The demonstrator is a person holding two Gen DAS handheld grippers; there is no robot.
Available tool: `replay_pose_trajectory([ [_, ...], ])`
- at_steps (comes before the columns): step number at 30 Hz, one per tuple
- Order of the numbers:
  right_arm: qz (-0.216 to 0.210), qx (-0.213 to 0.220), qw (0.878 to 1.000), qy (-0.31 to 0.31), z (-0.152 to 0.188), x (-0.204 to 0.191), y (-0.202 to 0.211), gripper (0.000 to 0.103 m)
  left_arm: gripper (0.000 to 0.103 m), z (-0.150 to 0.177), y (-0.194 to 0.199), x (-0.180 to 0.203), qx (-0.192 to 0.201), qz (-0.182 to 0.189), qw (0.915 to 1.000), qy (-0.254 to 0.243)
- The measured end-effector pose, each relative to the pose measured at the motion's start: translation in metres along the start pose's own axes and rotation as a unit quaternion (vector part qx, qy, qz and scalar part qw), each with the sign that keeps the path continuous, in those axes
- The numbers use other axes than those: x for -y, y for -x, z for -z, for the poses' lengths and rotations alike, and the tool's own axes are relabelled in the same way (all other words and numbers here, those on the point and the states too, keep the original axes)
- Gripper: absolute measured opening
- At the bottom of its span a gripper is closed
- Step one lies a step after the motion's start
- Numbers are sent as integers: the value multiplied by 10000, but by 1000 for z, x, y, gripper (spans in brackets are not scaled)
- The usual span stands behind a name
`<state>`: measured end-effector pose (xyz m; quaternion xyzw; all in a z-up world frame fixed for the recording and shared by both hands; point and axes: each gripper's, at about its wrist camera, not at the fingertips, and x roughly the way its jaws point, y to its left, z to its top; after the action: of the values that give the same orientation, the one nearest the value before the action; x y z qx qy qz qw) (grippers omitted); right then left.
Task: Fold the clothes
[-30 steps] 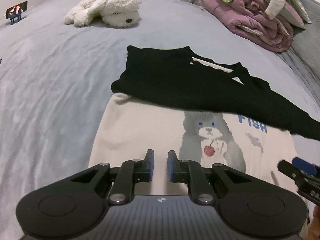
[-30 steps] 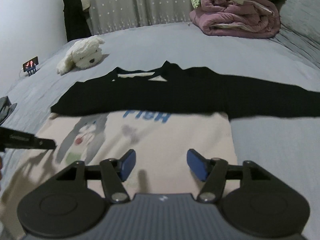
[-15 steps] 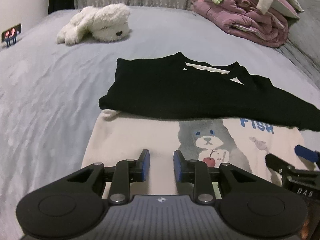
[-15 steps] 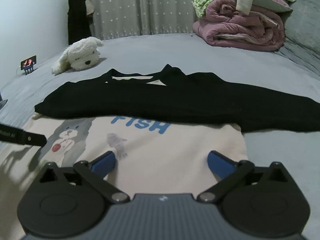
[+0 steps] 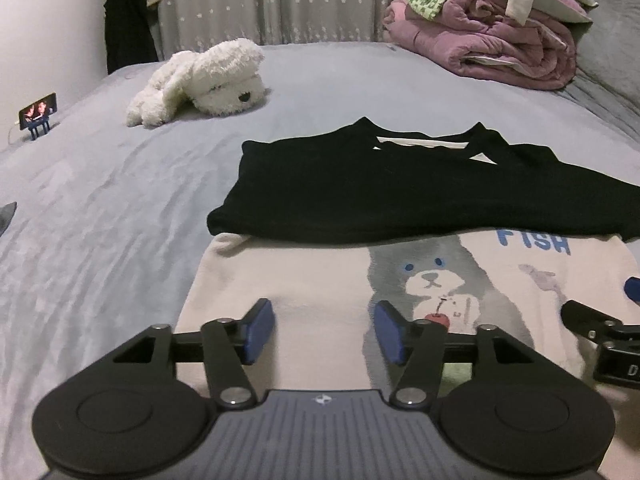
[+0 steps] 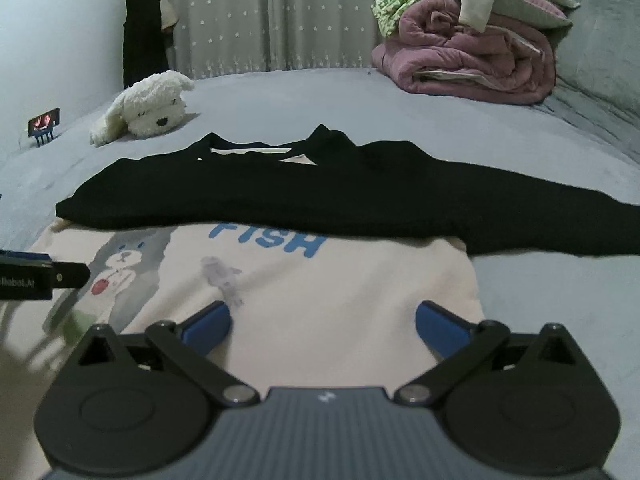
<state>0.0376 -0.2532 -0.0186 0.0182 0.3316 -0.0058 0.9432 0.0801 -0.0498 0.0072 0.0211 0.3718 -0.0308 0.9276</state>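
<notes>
The cream sweatshirt (image 5: 304, 280) with black sleeves lies flat on the grey bedsheet (image 5: 100, 208), printed side up, showing a grey bear and the blue word FISH. Its black sleeves (image 6: 280, 196) are already laid across the chest in one dark band, the left end tucked in line with the body and the right end running out past the body's edge in the right wrist view. That part of the fold looks done; the lower body has not yet been brought up over the sleeves, so the work seems about half finished.

The left gripper (image 5: 324, 334) hovers over the near hem towards the left side, its jaws opening with nothing pinched between the blue pads. The right gripper (image 6: 322, 322) hovers over the hem further right, jaws spread as wide as they go and empty too. Neither visibly grips cloth.

Beyond the garment lie a white plush dog (image 5: 200, 80), a phone on a small stand (image 5: 38, 114) near the bed's edge, and a rolled mauve quilt (image 6: 468, 56) topped with loose clothes. All sit well apart from the sweatshirt, so nothing appears to block the next fold.
</notes>
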Motion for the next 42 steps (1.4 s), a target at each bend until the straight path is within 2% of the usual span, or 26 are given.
replay_pose_trajectory([
  [7,15,1,10000,9,1,-1,0,103,77,3,-5,2,159,-181,9997,24],
  [9,15,0,10000,10,1,-1,0,103,86,6,-7,4,250,-283,9993,27],
  [12,15,-1,10000,11,1,-1,0,103,95,8,-10,4,330,-394,9986,80],
  [30,17,-3,10000,13,1,-1,0,103,100,11,-10,8,416,-597,9973,57],
  [42,22,-4,10000,13,1,-1,0,103,101,11,-10,7,416,-589,9974,76],
])
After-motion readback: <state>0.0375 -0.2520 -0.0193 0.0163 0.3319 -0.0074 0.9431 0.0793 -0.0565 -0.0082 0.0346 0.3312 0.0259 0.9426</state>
